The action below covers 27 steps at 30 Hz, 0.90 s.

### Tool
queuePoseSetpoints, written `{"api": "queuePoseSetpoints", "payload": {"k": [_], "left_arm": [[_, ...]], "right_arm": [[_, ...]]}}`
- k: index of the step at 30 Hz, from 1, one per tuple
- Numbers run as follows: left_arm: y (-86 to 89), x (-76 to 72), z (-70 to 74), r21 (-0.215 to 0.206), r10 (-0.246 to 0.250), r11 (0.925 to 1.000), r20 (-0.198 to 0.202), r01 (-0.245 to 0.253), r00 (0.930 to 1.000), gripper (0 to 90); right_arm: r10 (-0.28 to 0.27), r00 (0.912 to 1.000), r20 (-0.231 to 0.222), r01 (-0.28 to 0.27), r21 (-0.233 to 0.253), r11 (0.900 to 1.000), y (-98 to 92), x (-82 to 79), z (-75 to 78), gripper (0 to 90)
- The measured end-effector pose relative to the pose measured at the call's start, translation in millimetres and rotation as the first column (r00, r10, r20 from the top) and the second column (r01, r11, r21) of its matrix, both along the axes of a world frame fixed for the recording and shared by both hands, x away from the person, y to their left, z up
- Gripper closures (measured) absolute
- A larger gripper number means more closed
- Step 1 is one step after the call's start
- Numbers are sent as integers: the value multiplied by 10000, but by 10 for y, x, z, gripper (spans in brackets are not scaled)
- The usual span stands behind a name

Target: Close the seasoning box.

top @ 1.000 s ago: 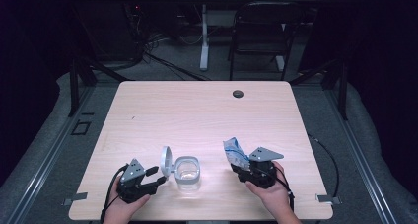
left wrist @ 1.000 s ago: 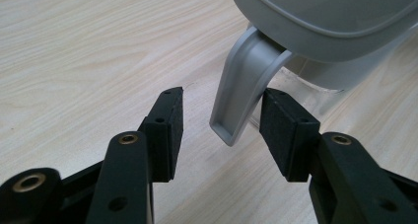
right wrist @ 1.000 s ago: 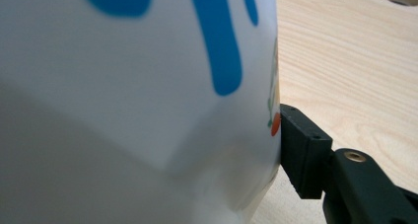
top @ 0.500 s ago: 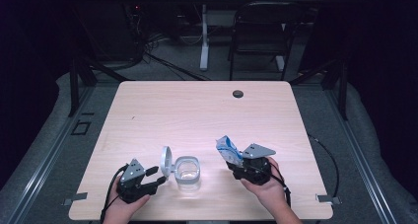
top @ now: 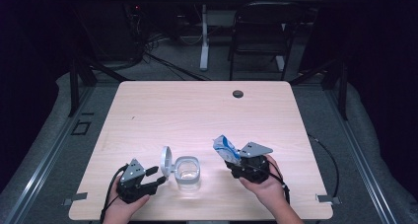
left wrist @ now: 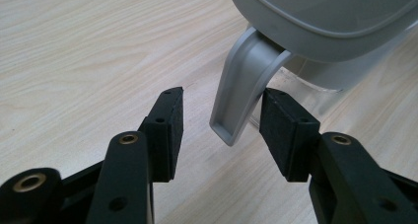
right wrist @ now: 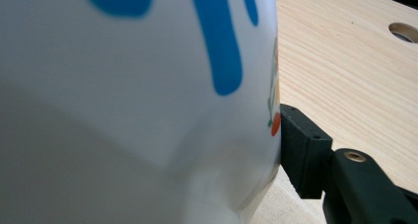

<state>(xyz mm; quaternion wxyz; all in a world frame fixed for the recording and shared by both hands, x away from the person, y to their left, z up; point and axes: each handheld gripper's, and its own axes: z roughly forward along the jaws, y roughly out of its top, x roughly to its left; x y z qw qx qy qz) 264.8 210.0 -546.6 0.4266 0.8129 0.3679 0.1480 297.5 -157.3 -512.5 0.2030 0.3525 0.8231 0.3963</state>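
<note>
A small clear container (top: 187, 173) with a grey hinged lid (top: 166, 161) standing open sits near the table's front edge. My left gripper (top: 158, 175) is open just left of it. In the left gripper view the lid's grey latch tab (left wrist: 240, 93) hangs between the two pads (left wrist: 167, 128), closer to the right one. To the container's right, my right gripper (top: 235, 161) is shut on a white packet with blue markings (top: 225, 147), held tilted above the table. In the right gripper view the packet (right wrist: 138, 100) is very close, with one pad (right wrist: 300, 152) pressed against it.
The light wooden table (top: 197, 115) has a round cable hole (top: 238, 93) at the back right. Behind the table stand a dark chair (top: 261, 31) and a desk leg (top: 204, 36). Cables trail from both grippers over the front edge.
My right gripper has carried the packet a little to the left, closer to the container. The left gripper and the container have stayed put.
</note>
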Motion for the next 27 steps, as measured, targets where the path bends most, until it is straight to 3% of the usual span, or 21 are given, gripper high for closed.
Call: {"api": "queuePoseSetpoints", "payload": {"k": [8, 9, 13, 27], "left_arm": [[0, -1, 0, 8, -7, 10000, -3, 7, 10000, 522], [1, 0, 1, 9, -10, 10000, -3, 10, 10000, 523], [0, -3, 1, -18, 16, 10000, -15, -16, 10000, 523], [1, -7, 7, -33, 5, 10000, 4, -5, 10000, 523]], "right_arm": [[449, 9987, 231, -435, -596, 9973, 91, 2, 62, 468], [520, 9981, 335, -491, -847, 9952, 115, -3, 76, 468], [600, 9972, 457, -551, -1009, 9934, 149, -7, 87, 468], [1226, 9872, 1022, -961, -2327, 9678, 292, -22, 176, 468]]}}
